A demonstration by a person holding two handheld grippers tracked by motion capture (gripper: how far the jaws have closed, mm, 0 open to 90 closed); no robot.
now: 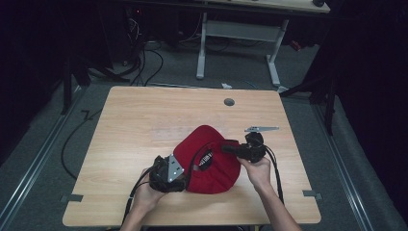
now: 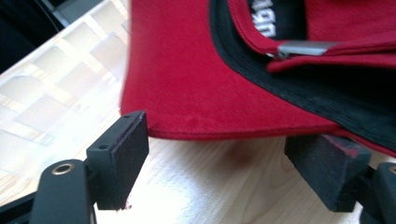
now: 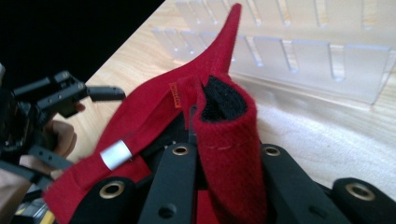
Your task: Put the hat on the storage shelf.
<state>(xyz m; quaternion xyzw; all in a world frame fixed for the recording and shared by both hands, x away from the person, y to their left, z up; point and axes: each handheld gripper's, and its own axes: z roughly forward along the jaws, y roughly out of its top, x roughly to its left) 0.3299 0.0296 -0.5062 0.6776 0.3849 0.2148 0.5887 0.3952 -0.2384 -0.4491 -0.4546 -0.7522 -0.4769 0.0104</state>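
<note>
Slippage is the main risk near the table's (image 1: pixel 125 202) front edge, where the red cap (image 1: pixel 211 166) lies upside down, closer to the right side than the left. The left gripper (image 2: pixel 215 154) stands released, its jaws spread either side of the cap's rim without pressing it. If it shuts from here it may catch only the thin edge, or nip the wood beneath. A little farther in, the right gripper (image 1: pixel 231 147) is clenched on a fold of the cap's rear fabric beside the metal strap buckle (image 3: pixel 114 155). That pinch looks narrow, so a pull could drag the cloth free or tug the strap loose. Beyond, toward the right edge, a small grey plate (image 1: pixel 261 129) could be knocked by a swing.
</note>
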